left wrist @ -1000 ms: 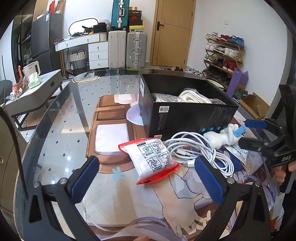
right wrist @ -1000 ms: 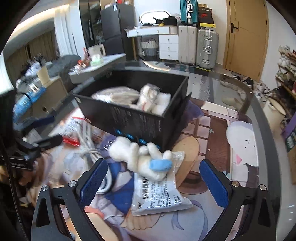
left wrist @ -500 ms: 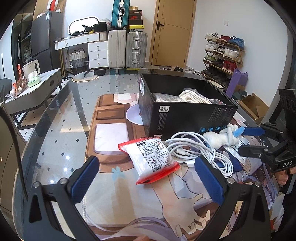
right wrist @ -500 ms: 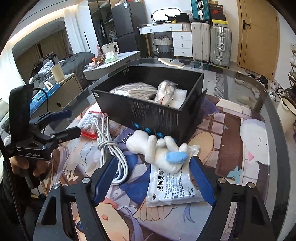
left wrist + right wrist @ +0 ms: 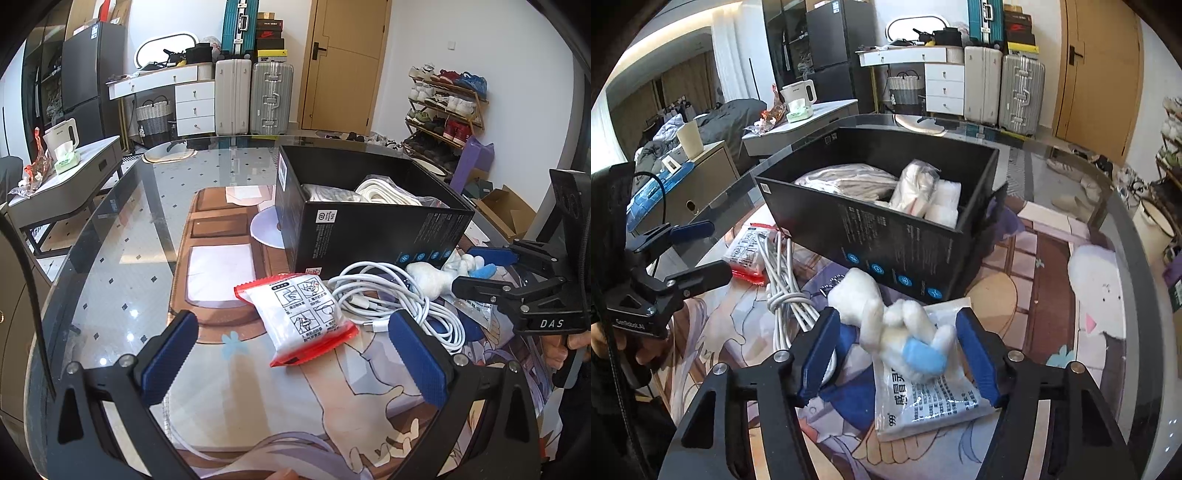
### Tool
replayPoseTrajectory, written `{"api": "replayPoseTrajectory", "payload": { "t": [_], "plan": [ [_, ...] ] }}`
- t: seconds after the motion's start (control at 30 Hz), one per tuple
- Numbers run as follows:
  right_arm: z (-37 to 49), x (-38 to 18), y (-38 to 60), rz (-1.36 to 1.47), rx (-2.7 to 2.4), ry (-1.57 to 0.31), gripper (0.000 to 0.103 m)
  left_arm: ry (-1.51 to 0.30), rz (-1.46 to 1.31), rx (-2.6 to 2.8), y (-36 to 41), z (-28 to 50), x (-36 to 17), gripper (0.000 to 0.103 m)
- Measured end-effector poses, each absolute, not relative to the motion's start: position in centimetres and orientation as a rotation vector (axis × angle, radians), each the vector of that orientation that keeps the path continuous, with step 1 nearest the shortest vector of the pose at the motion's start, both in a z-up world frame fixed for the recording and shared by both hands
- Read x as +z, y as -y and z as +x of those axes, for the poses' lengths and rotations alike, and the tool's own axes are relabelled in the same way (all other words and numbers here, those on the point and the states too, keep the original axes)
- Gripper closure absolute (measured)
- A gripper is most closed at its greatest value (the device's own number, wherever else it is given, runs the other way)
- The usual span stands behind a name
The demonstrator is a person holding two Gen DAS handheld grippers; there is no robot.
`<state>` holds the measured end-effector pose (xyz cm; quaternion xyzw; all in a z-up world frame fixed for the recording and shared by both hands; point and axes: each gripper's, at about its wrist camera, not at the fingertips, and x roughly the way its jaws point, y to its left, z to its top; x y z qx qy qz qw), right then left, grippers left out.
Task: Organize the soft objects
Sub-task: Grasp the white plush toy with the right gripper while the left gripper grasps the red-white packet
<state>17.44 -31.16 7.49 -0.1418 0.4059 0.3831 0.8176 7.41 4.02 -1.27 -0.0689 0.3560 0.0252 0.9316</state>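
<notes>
Right gripper (image 5: pixel 897 347): jaws closing, about half-spread, with the white plush toy (image 5: pixel 886 325) between the pads; neither pad clearly presses on it yet. The toy lies directly ahead of this gripper on top of a white sachet (image 5: pixel 931 398), its long axis running diagonally across the jaw line, blue-tipped end nearest the right pad. The black box (image 5: pixel 886 236) stands just beyond (likely destination, already holding bagged soft items).

Left gripper (image 5: pixel 291 354): wide, empty, with the red-edged packet (image 5: pixel 306 314) lying between and ahead of its fingers. The toy is far off to its right, so the right hand is nearer.
</notes>
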Motion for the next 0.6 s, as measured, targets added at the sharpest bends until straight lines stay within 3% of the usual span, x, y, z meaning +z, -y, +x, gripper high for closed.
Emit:
{"api": "replayPoseTrajectory", "payload": {
  "t": [0.6],
  "plan": [
    [16.6, 6.7, 30.2, -0.342, 0.923, -0.885, 0.054, -0.729, -0.144, 0.05, -4.0, 7.4, -1.3, 0.0]
  ]
}}
